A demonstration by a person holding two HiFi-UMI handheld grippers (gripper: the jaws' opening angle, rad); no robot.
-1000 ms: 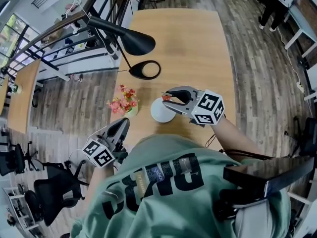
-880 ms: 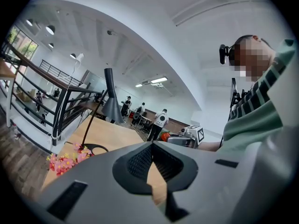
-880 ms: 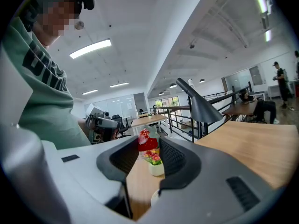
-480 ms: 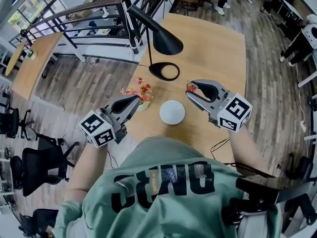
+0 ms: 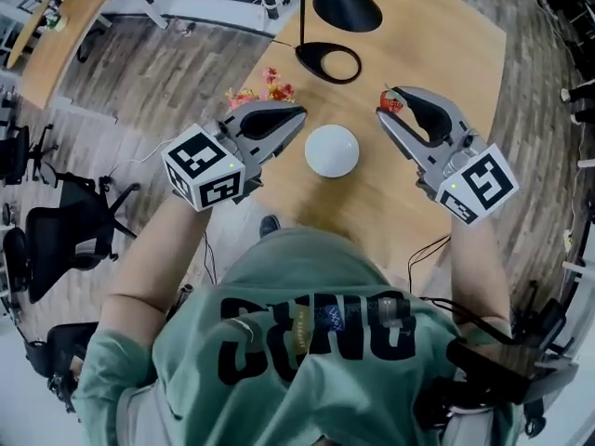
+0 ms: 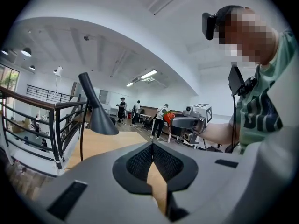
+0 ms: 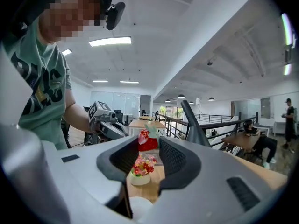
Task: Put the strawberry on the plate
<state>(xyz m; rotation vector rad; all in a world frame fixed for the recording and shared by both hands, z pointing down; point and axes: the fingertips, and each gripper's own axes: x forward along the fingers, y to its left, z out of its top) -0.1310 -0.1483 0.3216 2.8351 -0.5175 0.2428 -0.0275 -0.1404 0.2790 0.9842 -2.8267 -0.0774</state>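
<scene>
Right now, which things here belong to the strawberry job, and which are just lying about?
Job: strawberry, held by the right gripper; white plate.
Lying about: black lamp; potted flowers; left gripper, jaws together, empty.

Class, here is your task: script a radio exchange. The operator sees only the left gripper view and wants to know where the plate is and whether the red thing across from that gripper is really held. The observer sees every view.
Operator: My left gripper view shows no plate. Where is it?
Observer: In the head view the plate, white and round, sits on the table between the left gripper and the right gripper.
Operator: Is the red thing at the far gripper actually gripped?
Observer: Yes. The right gripper view shows the strawberry pinched between that gripper's jaw tips.
</scene>
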